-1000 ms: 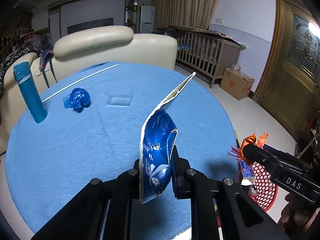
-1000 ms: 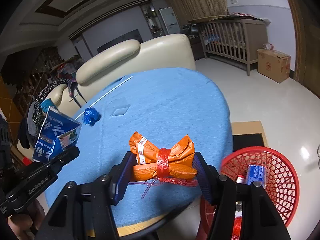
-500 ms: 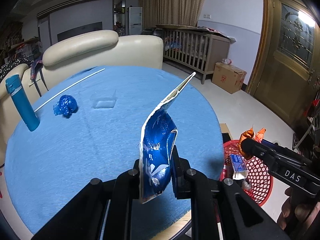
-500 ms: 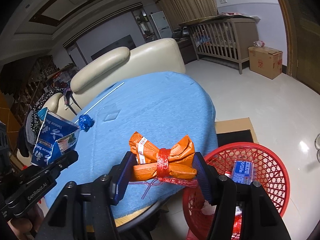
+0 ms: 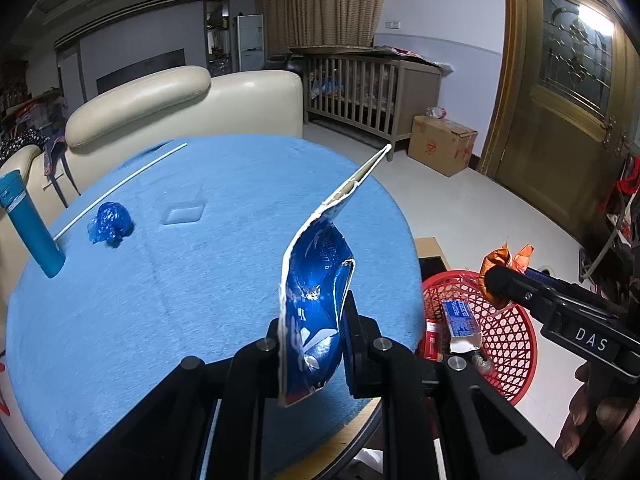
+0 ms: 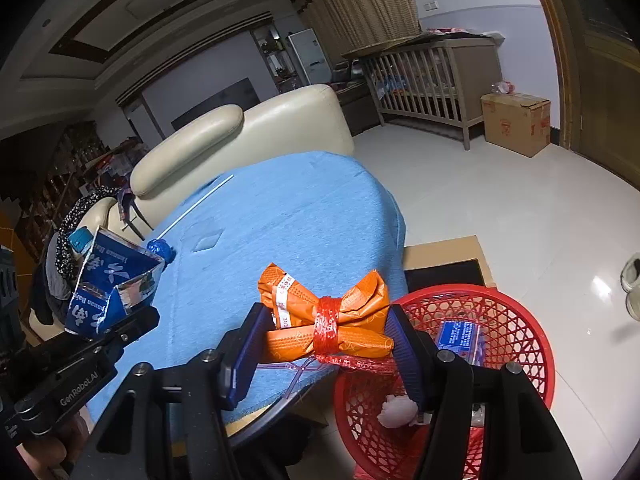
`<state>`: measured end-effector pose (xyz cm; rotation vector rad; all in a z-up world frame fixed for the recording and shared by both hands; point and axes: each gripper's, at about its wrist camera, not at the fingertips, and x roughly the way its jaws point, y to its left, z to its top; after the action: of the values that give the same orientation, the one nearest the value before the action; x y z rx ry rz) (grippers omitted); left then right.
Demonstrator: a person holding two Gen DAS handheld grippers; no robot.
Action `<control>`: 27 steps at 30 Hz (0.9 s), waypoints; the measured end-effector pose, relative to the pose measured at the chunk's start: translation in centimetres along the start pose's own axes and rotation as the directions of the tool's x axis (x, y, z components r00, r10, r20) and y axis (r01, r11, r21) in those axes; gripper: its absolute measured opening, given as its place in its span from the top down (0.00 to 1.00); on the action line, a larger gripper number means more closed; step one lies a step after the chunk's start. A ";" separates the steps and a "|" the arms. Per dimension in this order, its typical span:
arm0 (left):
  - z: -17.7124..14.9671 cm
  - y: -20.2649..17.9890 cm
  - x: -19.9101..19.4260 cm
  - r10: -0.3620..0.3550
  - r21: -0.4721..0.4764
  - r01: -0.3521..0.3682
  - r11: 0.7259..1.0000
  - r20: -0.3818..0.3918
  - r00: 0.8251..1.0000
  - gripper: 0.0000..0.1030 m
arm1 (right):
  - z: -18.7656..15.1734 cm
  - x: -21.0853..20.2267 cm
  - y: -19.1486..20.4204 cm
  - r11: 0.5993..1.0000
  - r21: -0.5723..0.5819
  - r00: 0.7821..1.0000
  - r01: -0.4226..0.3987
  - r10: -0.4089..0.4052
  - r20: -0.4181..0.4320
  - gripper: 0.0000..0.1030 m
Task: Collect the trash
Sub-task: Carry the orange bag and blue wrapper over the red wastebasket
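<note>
My left gripper [image 5: 310, 334] is clamped tight on a flattened blue carton [image 5: 316, 300], which stands up on edge between the jaws, its white-lined flap reaching up and away over the table [image 5: 224, 184]. My right gripper [image 6: 326, 334] is clenched on an orange packet [image 6: 320, 312], bunched in the middle by a red band, with loose red string hanging under it. That packet sits above the near edge of the table, right beside the red basket [image 6: 520, 320].

The basket stands on the floor just off the table's edge. Inside I see a blue-labelled wrapper [image 6: 456, 336] and a crumpled white scrap [image 6: 394, 410].

On the blue tablecloth, a crumpled blue bag [image 5: 110, 224] lies near the far left, with a clear plastic tray [image 5: 182, 208] a little to its right. A thin white rod [image 5: 120, 188] runs diagonally behind them. A teal bottle [image 5: 28, 224] stands upright at the left edge. A cream sofa [image 5: 180, 104] sits behind the table, and a cardboard box [image 5: 442, 144] rests on the floor by a wooden crib [image 5: 360, 84].
</note>
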<state>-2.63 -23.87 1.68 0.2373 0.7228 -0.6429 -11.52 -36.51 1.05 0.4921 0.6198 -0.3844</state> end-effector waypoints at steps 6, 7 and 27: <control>0.3 -0.9 0.1 -0.019 0.021 0.019 1.000 0.000 1.000 0.84 | 0.0 -0.6 -0.9 1.000 0.009 1.000 0.010 -0.011 0.006 0.39; 0.3 -1.1 0.1 -0.024 0.024 0.024 0.999 0.001 1.000 0.84 | 0.0 -0.8 -1.1 1.000 0.010 1.000 0.014 -0.014 0.009 0.39; 0.1 -7.5 1.7 -0.115 0.137 0.121 0.983 -0.050 0.992 0.84 | -2.1 -1.8 -8.8 0.986 0.107 0.992 0.128 -0.126 -0.028 0.39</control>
<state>-6.27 -30.62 0.65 0.3398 0.7362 -0.8051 -18.08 -42.17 -2.10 0.5630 0.6546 -0.5364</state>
